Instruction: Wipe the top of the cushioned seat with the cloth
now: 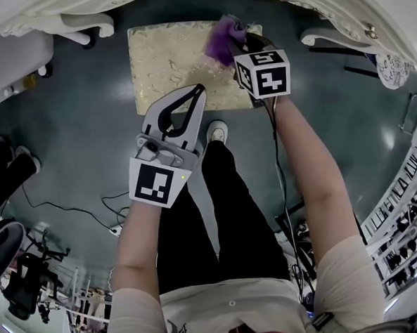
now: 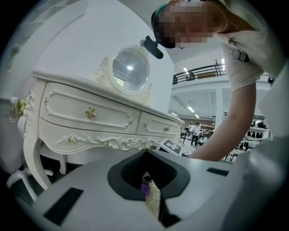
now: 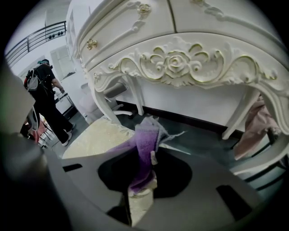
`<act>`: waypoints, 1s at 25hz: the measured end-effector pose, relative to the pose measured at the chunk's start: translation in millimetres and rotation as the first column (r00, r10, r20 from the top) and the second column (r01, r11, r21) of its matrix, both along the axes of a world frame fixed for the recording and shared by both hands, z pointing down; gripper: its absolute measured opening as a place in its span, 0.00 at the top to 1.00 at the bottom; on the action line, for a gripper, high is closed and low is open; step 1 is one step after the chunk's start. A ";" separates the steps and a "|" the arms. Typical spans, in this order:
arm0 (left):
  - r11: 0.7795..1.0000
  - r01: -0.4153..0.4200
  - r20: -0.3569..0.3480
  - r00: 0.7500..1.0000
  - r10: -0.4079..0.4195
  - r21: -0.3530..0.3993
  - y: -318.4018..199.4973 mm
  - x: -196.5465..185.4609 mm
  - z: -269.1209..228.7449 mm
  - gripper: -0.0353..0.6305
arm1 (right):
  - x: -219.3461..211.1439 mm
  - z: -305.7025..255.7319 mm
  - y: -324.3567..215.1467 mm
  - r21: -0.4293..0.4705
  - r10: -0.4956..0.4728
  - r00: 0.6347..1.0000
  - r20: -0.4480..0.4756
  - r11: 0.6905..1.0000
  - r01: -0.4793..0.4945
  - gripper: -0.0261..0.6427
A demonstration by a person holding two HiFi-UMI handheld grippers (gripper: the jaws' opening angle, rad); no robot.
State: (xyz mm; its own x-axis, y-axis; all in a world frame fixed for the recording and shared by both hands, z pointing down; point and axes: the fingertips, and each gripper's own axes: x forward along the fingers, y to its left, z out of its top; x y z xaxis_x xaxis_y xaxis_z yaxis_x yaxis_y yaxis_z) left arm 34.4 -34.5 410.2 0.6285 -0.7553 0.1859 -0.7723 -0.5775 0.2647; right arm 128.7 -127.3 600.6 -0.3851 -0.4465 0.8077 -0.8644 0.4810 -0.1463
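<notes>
Cloth (image 3: 146,140) trails lengthwise forward from right gripper's (image 3: 151,158) clamped jaws; left gripper's (image 1: 199,91) jaws closed.

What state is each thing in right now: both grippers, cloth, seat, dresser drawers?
left gripper: shut, empty, by the seat's near edge.
right gripper: shut on the cloth.
cloth: bunched, pinched in the right jaws at the seat's far right corner.
cushioned seat: top otherwise uncovered.
drawers: closed.

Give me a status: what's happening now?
Right gripper shut on purple cloth, over cushioned seat, far corner. Left gripper shut, empty. Nothing else on seat.
</notes>
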 end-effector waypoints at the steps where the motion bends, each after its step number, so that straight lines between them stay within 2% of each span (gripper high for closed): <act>1: 1.000 -0.005 -0.003 1.000 0.005 0.001 -0.2 6.5 -0.6 0.93 | 7.6 0.5 0.5 -0.001 0.004 1.000 -0.004 1.000 -0.004 0.83; 10: 0.999 -0.046 -0.001 0.999 0.046 -0.012 7.4 47.3 2.9 0.93 | 59.5 0.9 1.0 0.001 0.030 0.998 -0.059 1.000 -0.030 0.83; 17: 0.997 -0.071 -0.012 0.997 0.071 -0.010 12.4 62.8 -2.7 0.93 | 91.3 -4.7 6.8 -0.013 0.073 0.989 -0.128 0.997 -0.075 0.83; 21: 0.996 -0.087 -0.010 0.996 0.087 0.002 15.0 59.2 -12.9 0.93 | 86.1 -28.1 10.8 0.004 0.087 0.991 -0.104 0.996 -0.087 0.83; 25: 0.996 -0.089 -0.014 0.996 0.089 0.015 16.4 40.9 -24.5 0.93 | 57.3 -52.4 18.1 0.016 0.068 0.996 -0.061 0.998 -0.068 0.83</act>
